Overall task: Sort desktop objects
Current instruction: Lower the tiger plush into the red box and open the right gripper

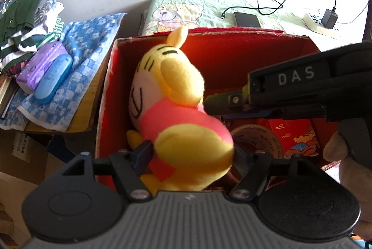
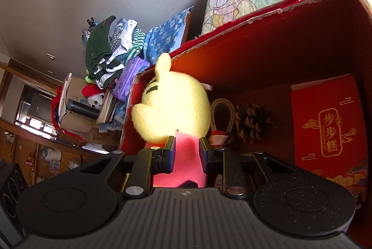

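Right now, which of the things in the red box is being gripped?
The yellow plush toy: both grippers, left gripper and right gripper, clamp it; the pine cone lies untouched.

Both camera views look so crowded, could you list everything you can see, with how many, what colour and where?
plush toy: one, yellow with pink shirt, in the red box, held by both tools
red box: one, open cardboard, centre
pine cone: one, brown, inside box
tape roll: one, brown, inside box
red packet: one, gold lettering, inside box at right
blue towel: one, left of box
glasses case: one, blue, on towel
tissue pack: one, purple, beside case
clothes pile: green and striped, far left
charger: one, black, far right
left gripper: jaws around toy
right gripper: jaws pinching pink shirt
hand: right edge
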